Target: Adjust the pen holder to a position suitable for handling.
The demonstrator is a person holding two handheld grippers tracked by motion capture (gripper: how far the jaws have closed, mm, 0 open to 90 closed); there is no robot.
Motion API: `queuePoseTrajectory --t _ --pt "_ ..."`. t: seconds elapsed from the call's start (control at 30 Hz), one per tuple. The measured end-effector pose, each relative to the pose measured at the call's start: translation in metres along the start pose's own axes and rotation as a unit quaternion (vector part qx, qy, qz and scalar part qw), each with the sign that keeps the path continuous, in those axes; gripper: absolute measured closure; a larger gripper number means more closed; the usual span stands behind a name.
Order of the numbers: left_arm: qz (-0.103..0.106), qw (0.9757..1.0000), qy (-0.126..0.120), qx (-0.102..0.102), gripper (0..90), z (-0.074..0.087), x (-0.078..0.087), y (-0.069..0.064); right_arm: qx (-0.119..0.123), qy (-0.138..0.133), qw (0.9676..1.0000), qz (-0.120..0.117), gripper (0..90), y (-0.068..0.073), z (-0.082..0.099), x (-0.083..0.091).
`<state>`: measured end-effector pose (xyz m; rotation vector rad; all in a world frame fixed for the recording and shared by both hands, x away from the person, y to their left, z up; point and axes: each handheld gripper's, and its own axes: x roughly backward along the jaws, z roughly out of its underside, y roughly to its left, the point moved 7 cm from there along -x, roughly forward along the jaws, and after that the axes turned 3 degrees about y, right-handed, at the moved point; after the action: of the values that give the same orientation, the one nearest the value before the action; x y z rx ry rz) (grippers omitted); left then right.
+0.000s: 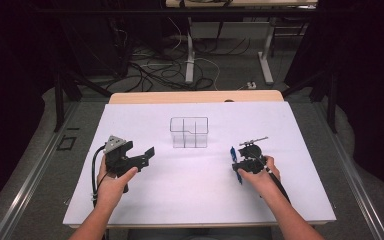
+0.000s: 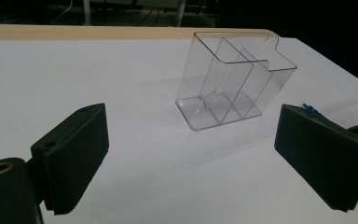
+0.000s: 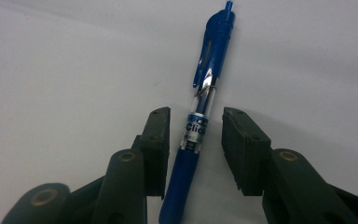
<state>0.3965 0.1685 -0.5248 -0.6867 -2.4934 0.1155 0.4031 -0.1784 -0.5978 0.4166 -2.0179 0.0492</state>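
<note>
Blue plastic click pen lies flat on the white worktop toward its right edge, between the right gripper jaws, which are narrowed but not yet pinching. Judged light, stiff, slick-barrelled; grip mid-barrel. Clear plastic divided holder, mid-worktop, empty. Left gripper jaws spread wide.

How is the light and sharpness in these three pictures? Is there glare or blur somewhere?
High view: the white table is bright, the surroundings dark. Left gripper view: the clear box is fairly sharp, with pale glints on its edges; the near jaws look soft. Right gripper view: the pen carries a small glare on its clear barrel; the jaws are blurred.
</note>
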Motion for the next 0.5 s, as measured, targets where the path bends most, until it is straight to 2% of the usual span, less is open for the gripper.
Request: queuePoseTrajectory --t 0.23,0.4,0.43,0.5 --pt "0.001 1.0 0.001 0.0 10.3 -0.0001 0.0002 -0.0004 0.006 0.001 0.9998 0.017 71.3 0.0023 0.0006 -0.0021" --pt "0.0 1.0 -0.002 -0.002 10.4 -0.0015 0.0007 -0.0003 0.008 0.003 0.9999 0.013 77.0 0.0033 0.0012 -0.002" --pt "0.0 1.0 -0.002 -0.002 10.5 -0.0013 0.0006 -0.0002 -0.005 0.009 0.9999 0.01 78.9 0.0046 0.0018 -0.0016" --pt "-0.001 1.0 0.0 -0.002 10.8 -0.0009 0.0003 0.0001 -0.006 0.011 0.9999 0.006 79.3 0.0048 0.002 -0.0016"
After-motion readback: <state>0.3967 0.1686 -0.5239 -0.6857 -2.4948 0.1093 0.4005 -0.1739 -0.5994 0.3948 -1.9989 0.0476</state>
